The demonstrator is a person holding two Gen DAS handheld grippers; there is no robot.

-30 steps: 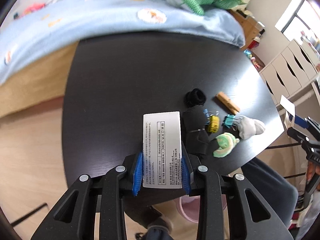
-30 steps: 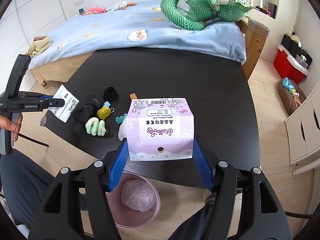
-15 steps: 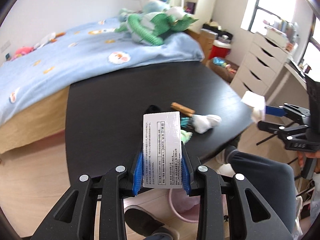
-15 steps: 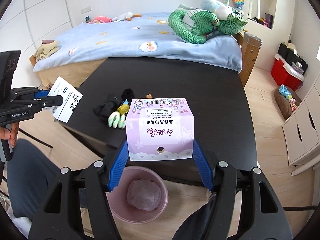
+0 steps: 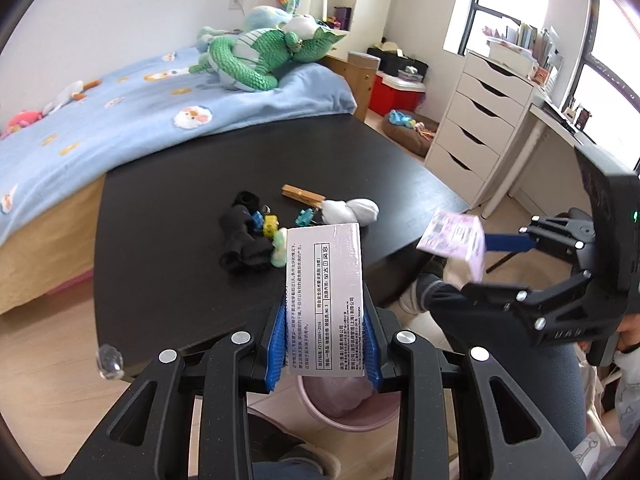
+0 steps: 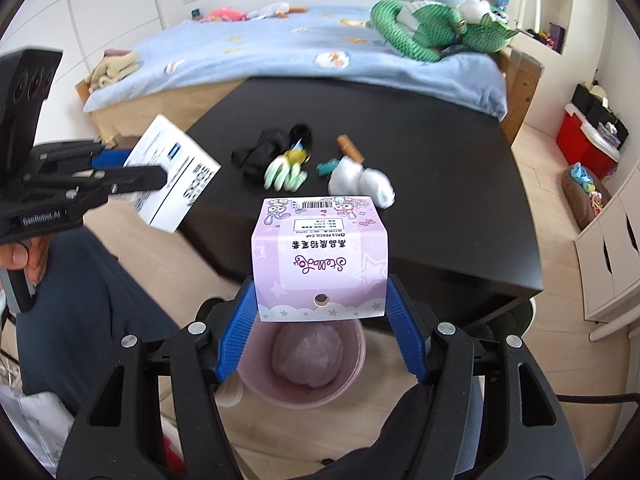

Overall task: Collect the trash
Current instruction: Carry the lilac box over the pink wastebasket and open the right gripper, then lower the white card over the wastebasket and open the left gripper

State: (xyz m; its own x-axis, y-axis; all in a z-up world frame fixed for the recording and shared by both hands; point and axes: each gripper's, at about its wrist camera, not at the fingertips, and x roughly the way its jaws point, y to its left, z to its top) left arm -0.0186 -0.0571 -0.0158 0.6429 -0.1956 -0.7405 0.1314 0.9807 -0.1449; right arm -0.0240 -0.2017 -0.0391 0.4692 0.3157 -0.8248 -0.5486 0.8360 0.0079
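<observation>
I have a piece of trash in each gripper, and both hang off the near edge of the black desk [image 6: 440,184], over the floor where the pink bin [image 6: 308,364] stands. My right gripper [image 6: 320,320] is clamped across the lilac pencil-cap box [image 6: 320,264], blue pads pressed against its two side faces, and in that view the box sits almost straight above the bin's open mouth, which already has a crumpled pale bag in the bottom. I hold it by the sides so that simply parting the jaws should let it fall in. My left gripper [image 5: 322,340] is set narrow on the white sock package [image 5: 326,280], pinching its lower end so the flat printed card stands up out of the jaws; the rim of the same bin shows just below it. Seen from the right wrist, this package is off to the left of the bin, so I judge it needs to come further in before release. On the desk, a black sock [image 5: 240,240], a green-and-white glove [image 6: 284,174], a white sock [image 6: 360,180], a wooden clothespin [image 5: 302,196] and small clips lie clustered near the edge; they look like belongings rather than trash.
</observation>
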